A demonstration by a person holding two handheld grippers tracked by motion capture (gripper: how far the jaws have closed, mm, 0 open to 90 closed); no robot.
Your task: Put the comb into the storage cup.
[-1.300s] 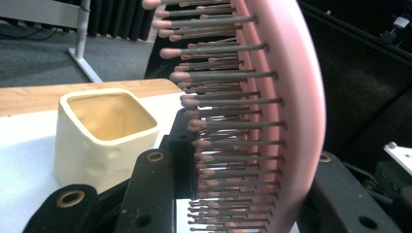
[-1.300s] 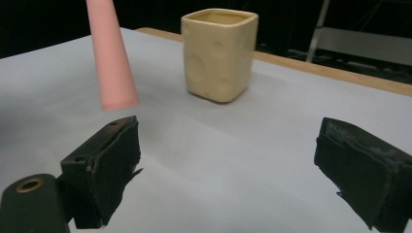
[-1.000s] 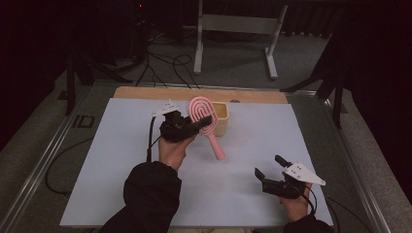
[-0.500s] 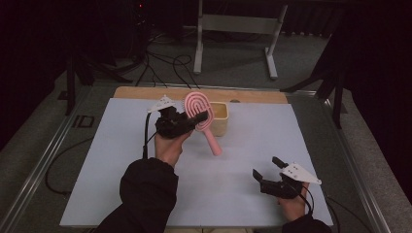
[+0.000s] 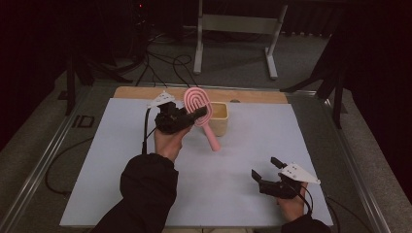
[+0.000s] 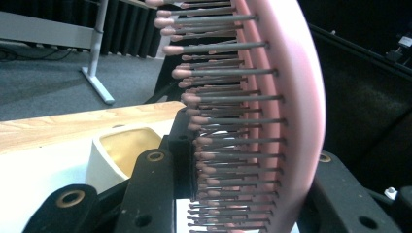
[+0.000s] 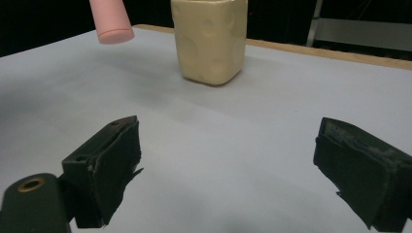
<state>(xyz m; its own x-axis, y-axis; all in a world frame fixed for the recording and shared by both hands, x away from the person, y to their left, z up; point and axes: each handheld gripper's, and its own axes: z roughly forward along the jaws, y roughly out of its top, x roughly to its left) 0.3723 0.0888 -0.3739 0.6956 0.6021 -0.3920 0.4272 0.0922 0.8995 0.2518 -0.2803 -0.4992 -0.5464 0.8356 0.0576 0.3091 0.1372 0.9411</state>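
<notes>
While clamped by its head in left gripper [image 5: 197, 115], brush [image 5: 200, 109] hangs upper centre of high view, handle slanting down beside cup [image 5: 219, 118], clear of table [image 5: 233, 160]. Probably midway: lifted, not yet dropped in cup. Right gripper [image 5: 266, 171] lower right, jaws wide, empty.

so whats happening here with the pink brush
A person works at a table with a gripper in each hand. The left gripper is clamped on the head of a pink hairbrush, holding it up off the white mat beside a cream cup, handle pointing down. The right gripper rests near the mat's front edge, its jaws open with nothing between them.
</notes>
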